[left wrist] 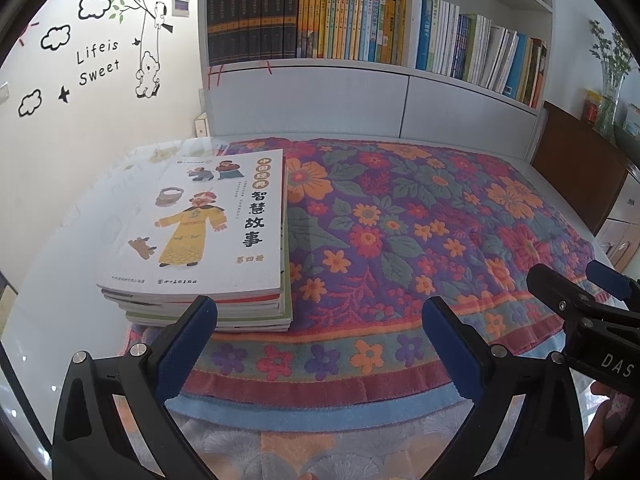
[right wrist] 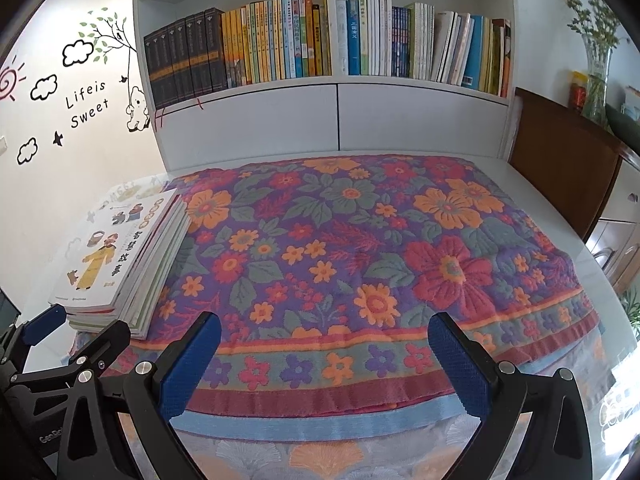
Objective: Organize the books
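Note:
A stack of thin books (left wrist: 200,240) lies flat on the left part of the table; its top cover is white with a figure in a yellow robe. The same stack (right wrist: 120,264) sits at the left in the right wrist view. My left gripper (left wrist: 320,320) is open just in front of the stack's near edge, with nothing between its blue pads. My right gripper (right wrist: 324,336) is open over the flowered cloth (right wrist: 360,260), empty, to the right of the stack. Each gripper shows at the edge of the other's view.
A white bookshelf (right wrist: 336,120) packed with upright books stands behind the table. A wooden cabinet (right wrist: 560,152) with a glass vase (right wrist: 596,80) is at the right. The wall at the left carries decals. The glass tabletop (left wrist: 60,260) shows around the cloth.

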A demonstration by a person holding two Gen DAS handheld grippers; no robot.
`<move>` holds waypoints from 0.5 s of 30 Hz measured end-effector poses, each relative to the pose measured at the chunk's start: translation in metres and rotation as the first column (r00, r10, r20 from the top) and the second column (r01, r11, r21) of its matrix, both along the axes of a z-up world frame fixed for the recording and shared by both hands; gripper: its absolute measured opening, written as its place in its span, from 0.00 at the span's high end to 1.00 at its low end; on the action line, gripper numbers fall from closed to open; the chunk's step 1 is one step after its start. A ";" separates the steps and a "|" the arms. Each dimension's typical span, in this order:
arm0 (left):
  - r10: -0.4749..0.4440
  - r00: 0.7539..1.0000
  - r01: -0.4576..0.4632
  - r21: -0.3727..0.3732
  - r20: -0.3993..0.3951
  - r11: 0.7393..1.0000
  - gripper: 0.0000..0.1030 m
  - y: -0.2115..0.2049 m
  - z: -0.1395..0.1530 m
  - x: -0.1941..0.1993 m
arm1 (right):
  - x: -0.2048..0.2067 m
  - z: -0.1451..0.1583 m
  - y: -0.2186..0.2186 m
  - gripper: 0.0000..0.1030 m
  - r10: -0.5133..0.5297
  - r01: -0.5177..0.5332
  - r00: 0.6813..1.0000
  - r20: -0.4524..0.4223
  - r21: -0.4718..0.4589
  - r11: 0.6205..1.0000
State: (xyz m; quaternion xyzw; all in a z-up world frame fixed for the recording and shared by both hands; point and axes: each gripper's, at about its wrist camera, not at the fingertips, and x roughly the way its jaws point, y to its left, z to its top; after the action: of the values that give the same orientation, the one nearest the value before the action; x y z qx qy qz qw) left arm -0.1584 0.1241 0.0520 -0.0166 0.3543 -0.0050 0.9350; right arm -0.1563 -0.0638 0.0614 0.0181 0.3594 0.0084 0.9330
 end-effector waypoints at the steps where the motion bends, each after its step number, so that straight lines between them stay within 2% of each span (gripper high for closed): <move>1: 0.000 1.000 0.000 0.000 0.000 1.000 0.01 0.000 0.000 0.000 | 0.000 0.000 0.001 0.00 0.003 -0.003 1.000 -0.002 0.000 1.000; 15: 0.017 1.000 -0.017 0.000 0.021 1.000 0.01 0.002 0.004 -0.002 | -0.001 0.000 0.002 0.00 0.001 -0.001 1.000 0.000 0.008 1.000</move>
State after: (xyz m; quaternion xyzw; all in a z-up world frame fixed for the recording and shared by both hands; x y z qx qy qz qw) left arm -0.1608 0.1262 0.0562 -0.0193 0.3441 0.0028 0.9387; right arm -0.1568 -0.0622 0.0610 0.0219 0.3592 0.0103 0.9329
